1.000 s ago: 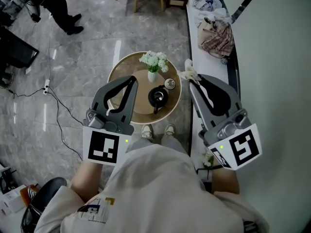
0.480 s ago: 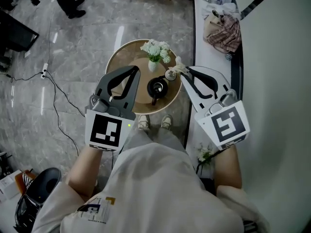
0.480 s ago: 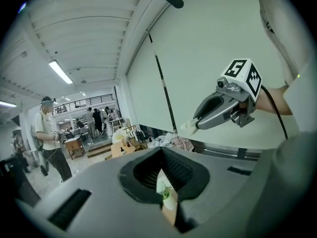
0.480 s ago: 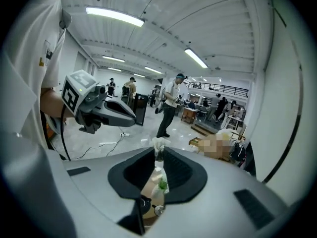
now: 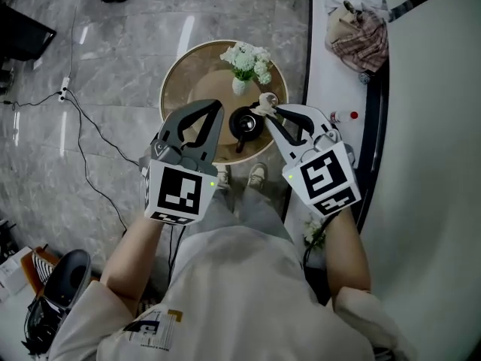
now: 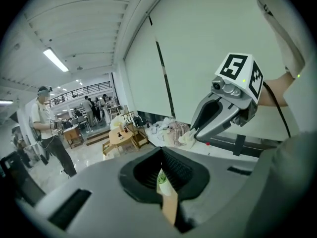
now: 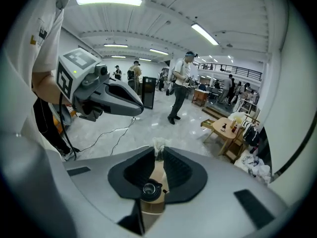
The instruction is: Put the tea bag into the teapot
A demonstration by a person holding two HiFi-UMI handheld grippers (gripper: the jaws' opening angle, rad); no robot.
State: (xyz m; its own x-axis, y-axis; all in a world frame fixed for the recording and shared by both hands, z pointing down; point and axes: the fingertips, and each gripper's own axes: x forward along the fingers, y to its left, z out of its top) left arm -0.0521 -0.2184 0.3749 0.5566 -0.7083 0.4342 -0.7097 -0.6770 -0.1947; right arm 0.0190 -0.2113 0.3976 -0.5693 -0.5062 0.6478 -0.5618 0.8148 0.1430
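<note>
The tea bag (image 7: 158, 145) is pinched at the very tips of the right tool (image 5: 264, 111), whose jaws are closed on it. It shows as a pale, crumpled wad sticking out past the pads. It is held in the air beside the black teapot (image 5: 246, 124), which stands on the round wooden table (image 5: 176, 89). In the right gripper view the pot is seen small through the gap behind the tips, and its mouth appears uncovered. The left tool (image 5: 216, 105) is closed tip to tip with nothing held, and it hangs just on the other side of the pot. A vase of white flowers (image 5: 246, 60) stands close behind the teapot.

The step in hand is judged to be the approach: the bag is not yet over the mouth.

Several faults can be foreseen. The mouth is narrow, so a release made off-centre or from too high could leave the bag draped on the rim or dropped on the table. Because the bag is gripped only at the tips, it could be lost by a brush against the pot. Being soft, it could also cling to a pad once the jaws are parted. The pot could be pushed or tipped if either tool is brought in too low, and the vase could be knocked if the reach is carried too far.
</note>
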